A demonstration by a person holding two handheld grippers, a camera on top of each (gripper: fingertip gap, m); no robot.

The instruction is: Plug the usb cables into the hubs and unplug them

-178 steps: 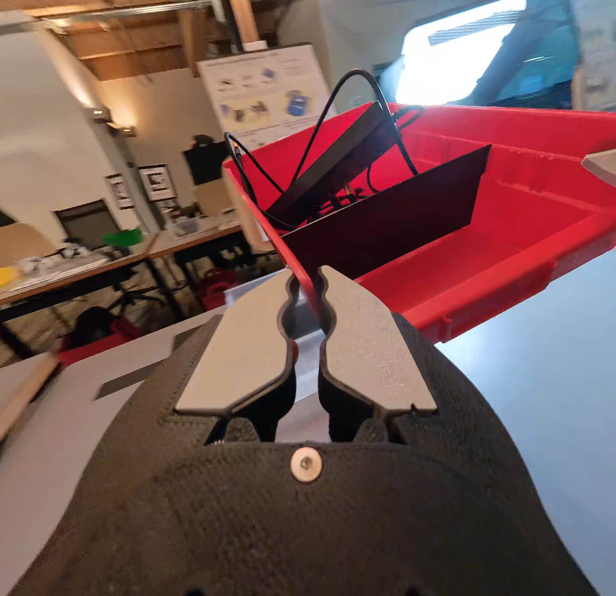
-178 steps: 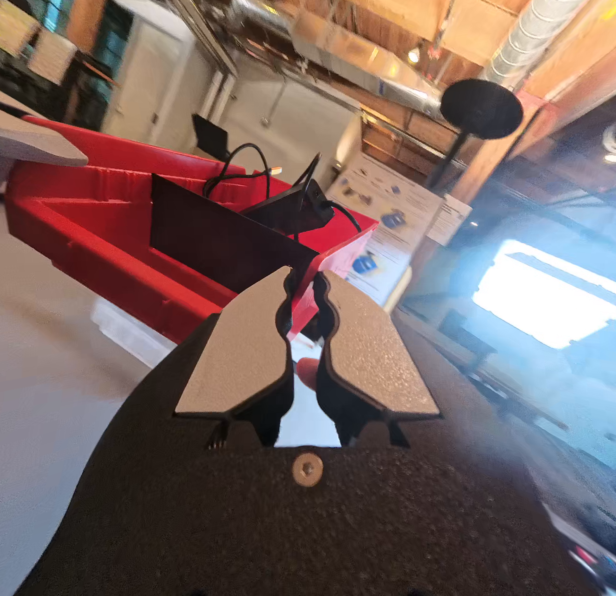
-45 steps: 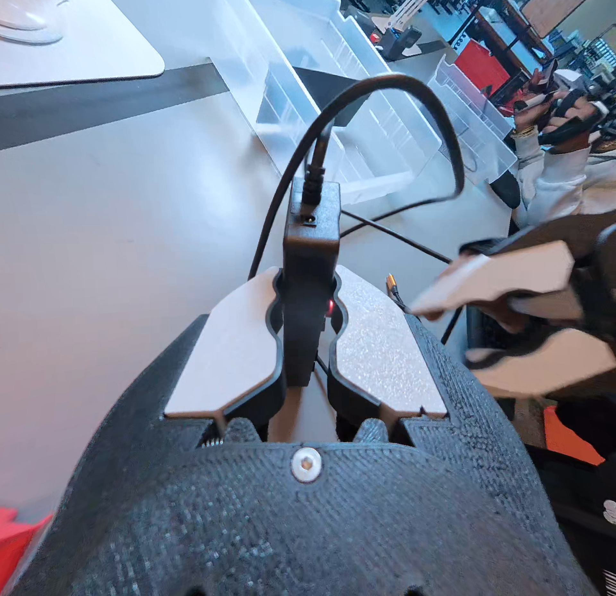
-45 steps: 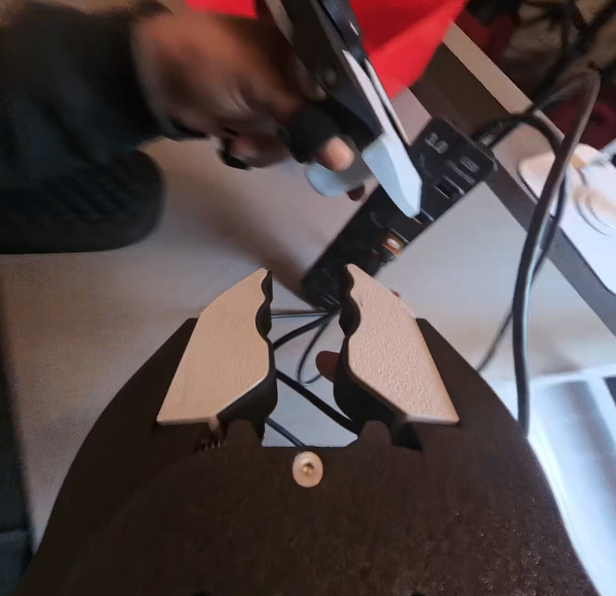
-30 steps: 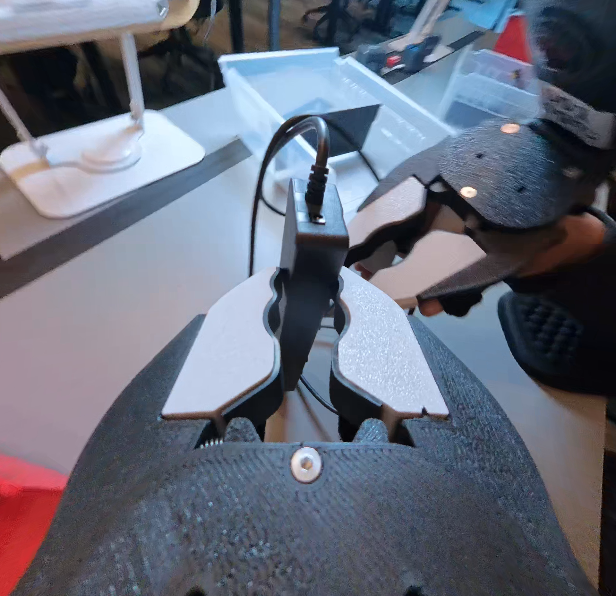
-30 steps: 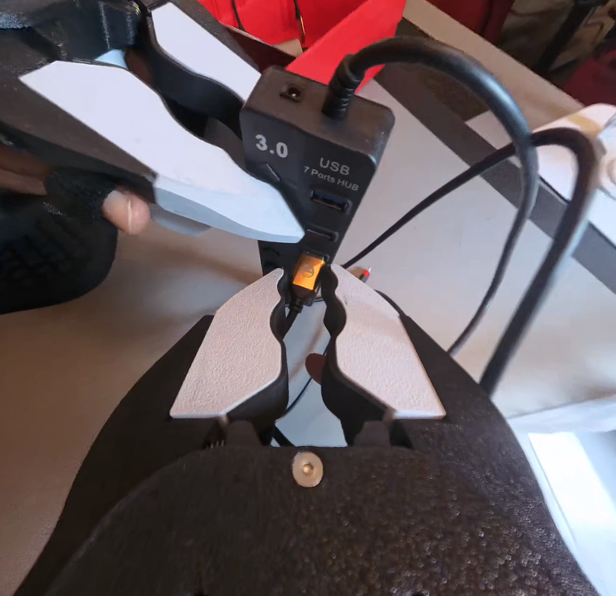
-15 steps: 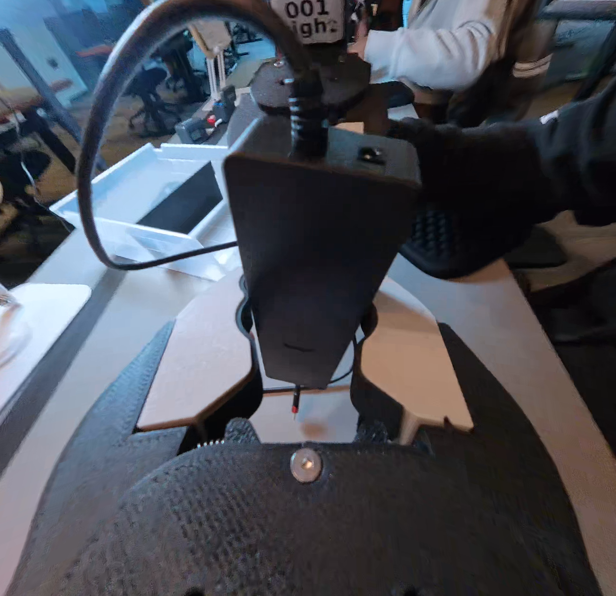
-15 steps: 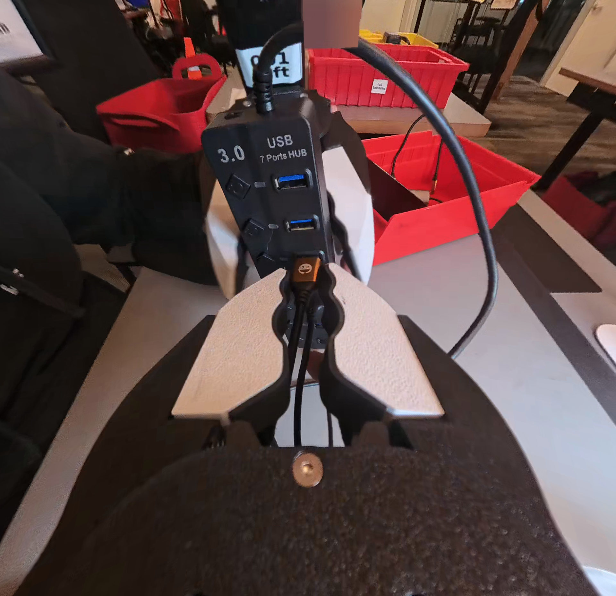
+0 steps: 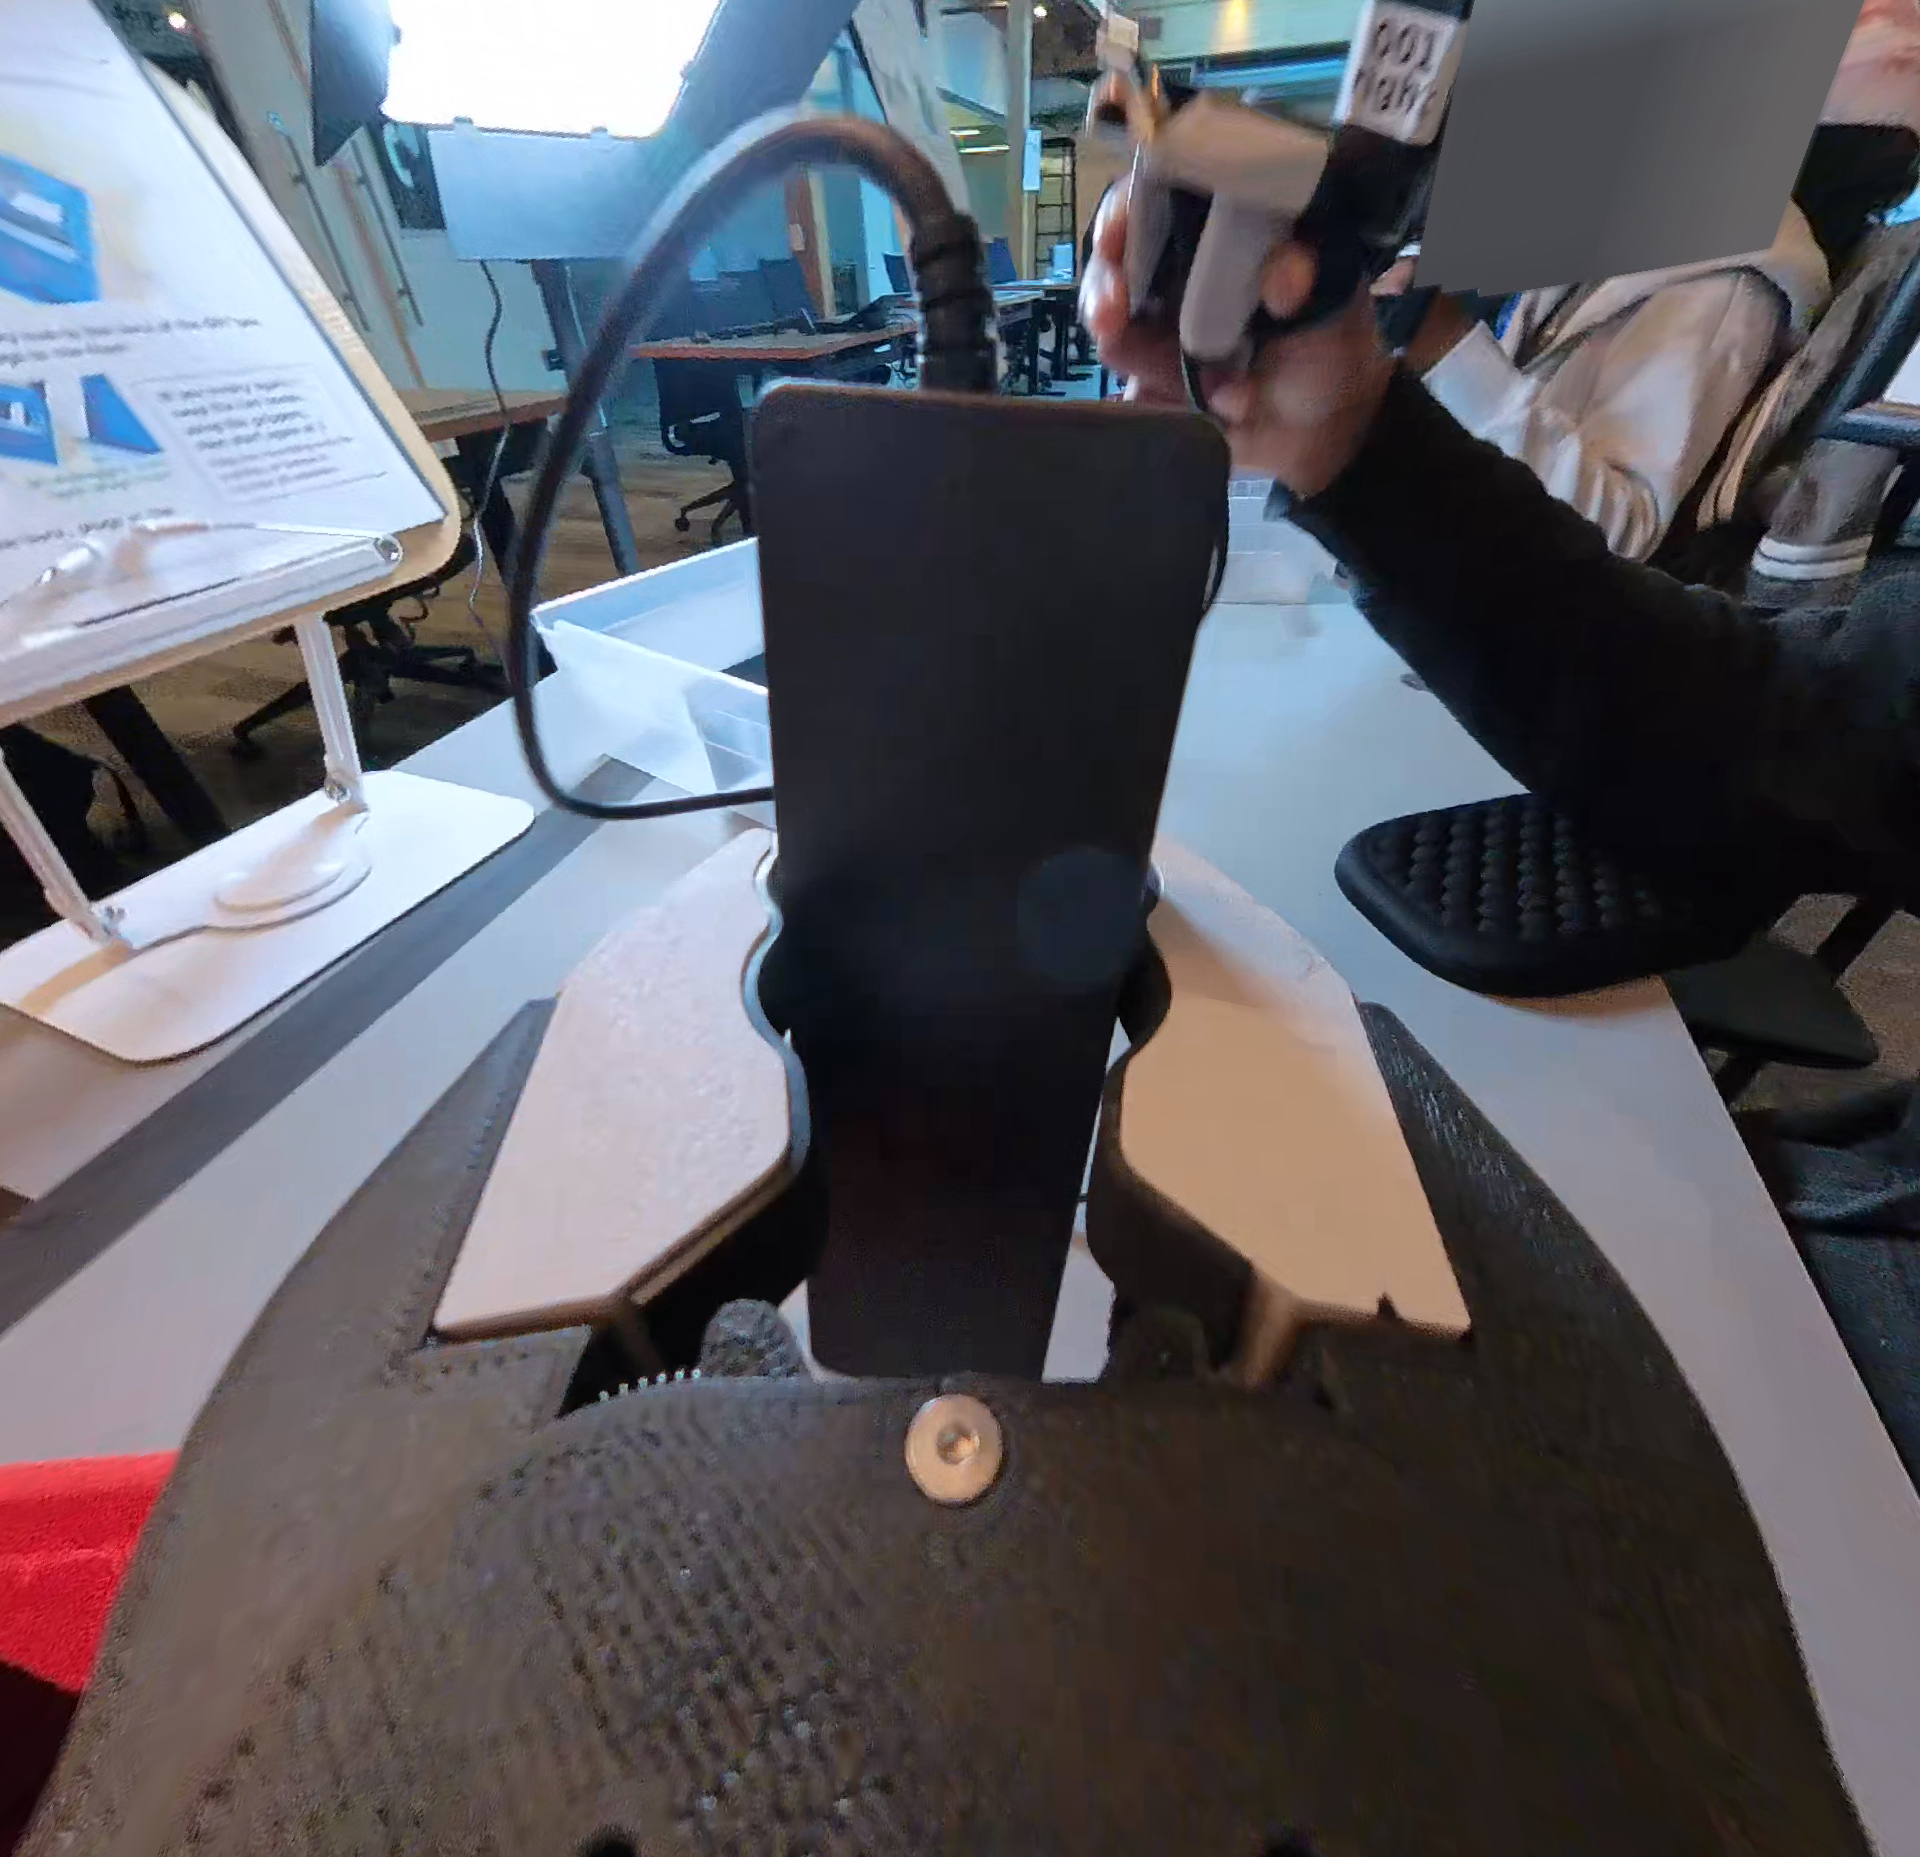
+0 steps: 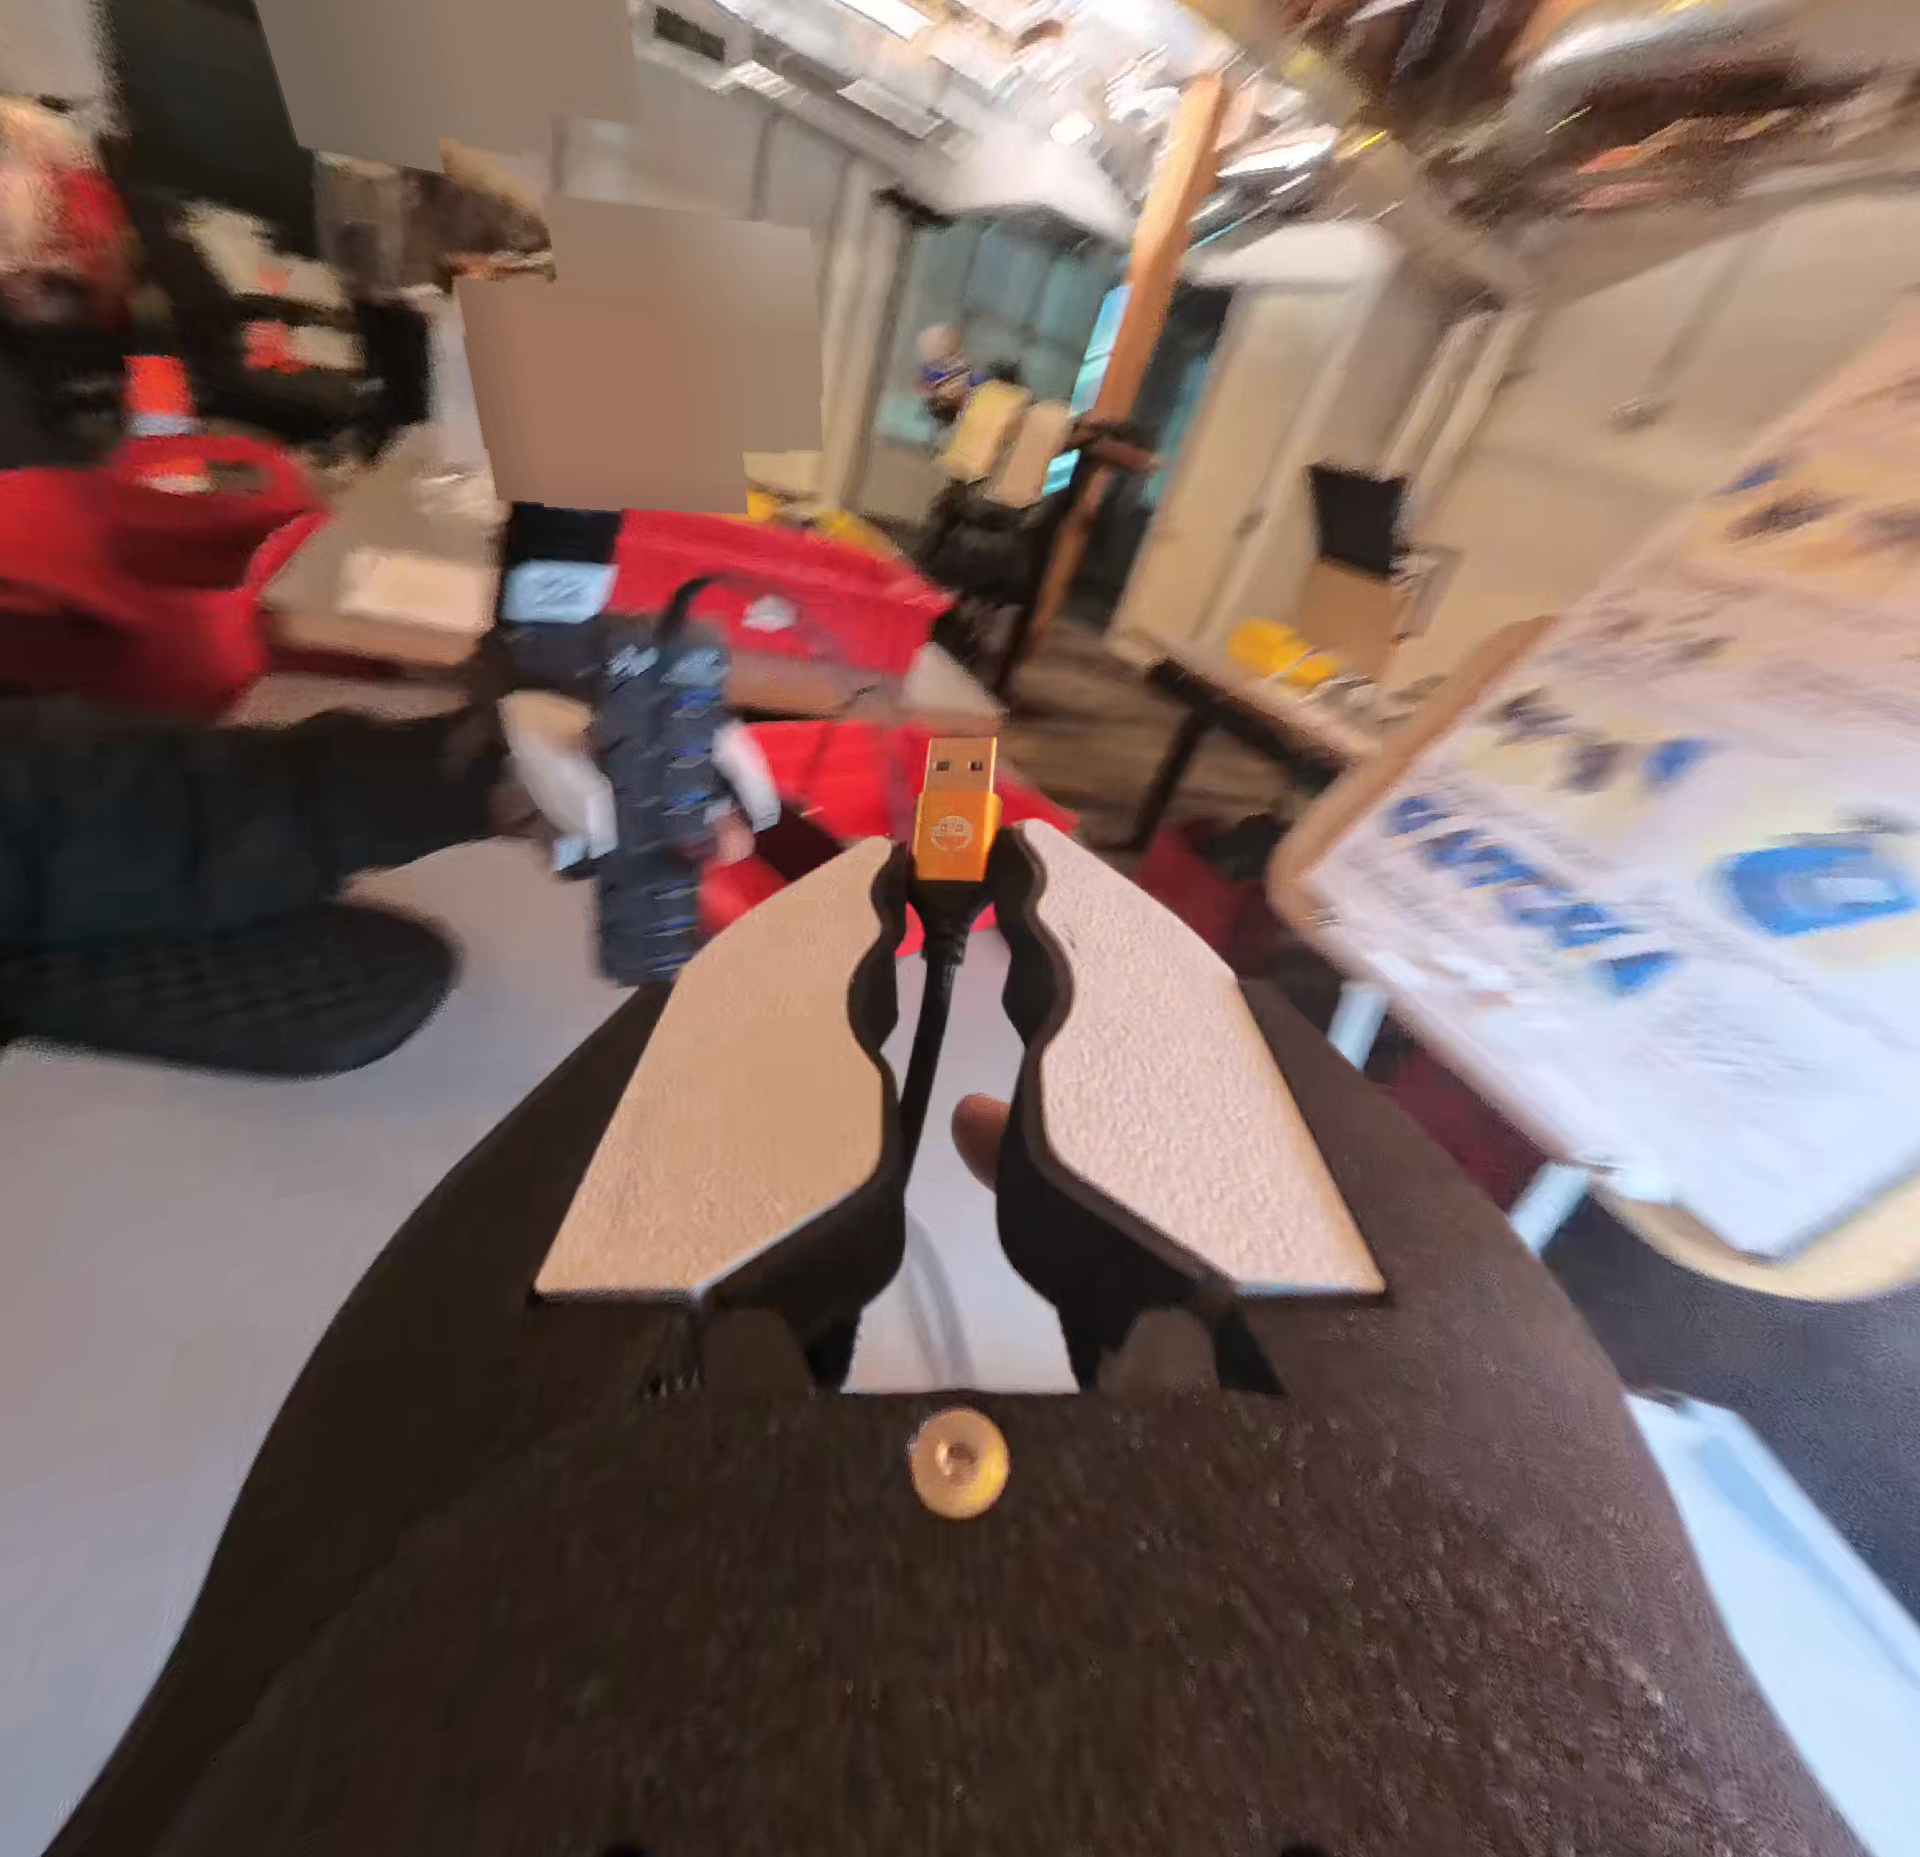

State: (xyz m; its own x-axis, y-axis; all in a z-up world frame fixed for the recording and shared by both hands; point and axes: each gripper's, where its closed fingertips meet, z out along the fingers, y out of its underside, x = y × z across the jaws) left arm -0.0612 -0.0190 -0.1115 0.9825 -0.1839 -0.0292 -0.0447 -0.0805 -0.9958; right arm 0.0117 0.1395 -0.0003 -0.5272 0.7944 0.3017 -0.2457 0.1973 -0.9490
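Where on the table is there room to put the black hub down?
The hub could go on bare table right of it, between the clear bin and the black knobbly pad. The left is crowded: the white stand's base fills it, and a red bin sits nearest.

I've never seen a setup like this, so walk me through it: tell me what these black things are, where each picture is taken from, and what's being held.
No robot here: a person holds two hand-operated grippers, each with a camera looking along its two fingers. In the left wrist view, the left gripper is clamped on a black USB hub, upright, its thick cable looping up from the top. In the blurry right wrist view, the right gripper pinches an orange USB plug, out of the hub. On the grey table stand a document stand and a clear bin.
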